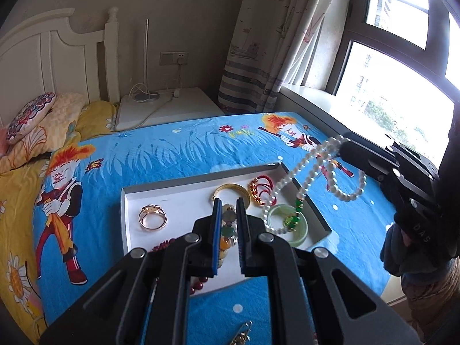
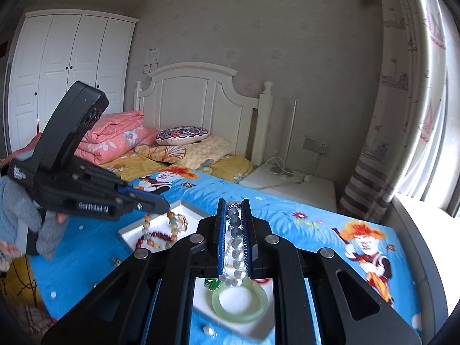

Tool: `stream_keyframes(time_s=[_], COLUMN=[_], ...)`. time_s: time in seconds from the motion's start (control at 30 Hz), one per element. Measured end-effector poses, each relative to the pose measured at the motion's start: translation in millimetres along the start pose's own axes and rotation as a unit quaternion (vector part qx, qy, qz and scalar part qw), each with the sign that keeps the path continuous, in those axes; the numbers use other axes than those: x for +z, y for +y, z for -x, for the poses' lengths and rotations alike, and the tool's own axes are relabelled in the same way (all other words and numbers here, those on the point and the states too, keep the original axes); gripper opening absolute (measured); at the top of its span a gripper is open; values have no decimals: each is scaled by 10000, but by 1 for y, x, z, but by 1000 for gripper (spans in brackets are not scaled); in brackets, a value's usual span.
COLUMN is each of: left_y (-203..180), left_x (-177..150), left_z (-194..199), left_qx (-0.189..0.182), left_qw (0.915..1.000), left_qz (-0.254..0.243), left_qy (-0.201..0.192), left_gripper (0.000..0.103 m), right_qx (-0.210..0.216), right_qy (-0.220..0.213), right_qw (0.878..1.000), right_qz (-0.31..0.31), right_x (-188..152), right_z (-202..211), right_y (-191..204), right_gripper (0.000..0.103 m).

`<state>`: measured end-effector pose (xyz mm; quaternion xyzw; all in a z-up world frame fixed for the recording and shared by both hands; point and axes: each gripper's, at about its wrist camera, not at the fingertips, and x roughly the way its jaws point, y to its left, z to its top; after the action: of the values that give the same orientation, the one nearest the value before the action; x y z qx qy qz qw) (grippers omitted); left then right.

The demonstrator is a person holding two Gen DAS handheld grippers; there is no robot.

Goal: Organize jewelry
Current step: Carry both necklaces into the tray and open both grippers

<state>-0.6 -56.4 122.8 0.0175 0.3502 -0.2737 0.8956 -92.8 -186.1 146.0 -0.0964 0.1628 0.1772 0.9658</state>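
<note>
1. The pearl necklace [image 2: 237,247] runs lengthwise along the right gripper [image 2: 233,210], from the base of the jaws out to their tips, and it is pinched between the two blue pads. The jaws are nearly closed, with only the width of the beads between them.
2. In the left wrist view the same necklace [image 1: 310,166] hangs from the right gripper's tip [image 1: 343,143] in drooping loops. Its lower strand reaches down into the tray, and its green beads [image 1: 297,207] lie over the jade bangle [image 1: 287,224].
3. The right gripper is held above the tray's right side, angled down and inward. A gloved hand [image 1: 402,247] grips its handle.
4. The left gripper [image 1: 229,204] points forward and down over the white tray [image 1: 129,201]. Its jaws stand a narrow gap apart and hold nothing.
5. A multicoloured bead bracelet [image 1: 228,230] lies in the tray directly below that gap.
6. Left of the left jaws sits a gold ring [image 1: 152,215]. Just beyond the tips lies a gold bangle [image 1: 231,189], and to their right lies a red cord bracelet [image 1: 261,192].
7. The tray rests on a blue cartoon bedsheet [image 1: 172,155].
</note>
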Motion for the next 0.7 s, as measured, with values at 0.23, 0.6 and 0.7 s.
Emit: stream_keyframes(time_s=[0.23,0.6,0.7], left_y=[22,69,77], left_x=[1,-21,-25], left_z=[-22,-55,-59], left_qx=[-133,-155,-87], left_qw=[9988,9923,9915], left_qz=[462,1224,1295], left_qy=[-65,-54,-4], left_gripper=[9,9,9], right_qx=[152,763,681], right_qy=[63,365,644], right_qw=[9997,9930,9932], right_qz=[-185,-827,-692], right_x=[19,23,10], right_z=[-54,-129,-136], right_y=[-2,7,14], right_gripper=[13,13,13])
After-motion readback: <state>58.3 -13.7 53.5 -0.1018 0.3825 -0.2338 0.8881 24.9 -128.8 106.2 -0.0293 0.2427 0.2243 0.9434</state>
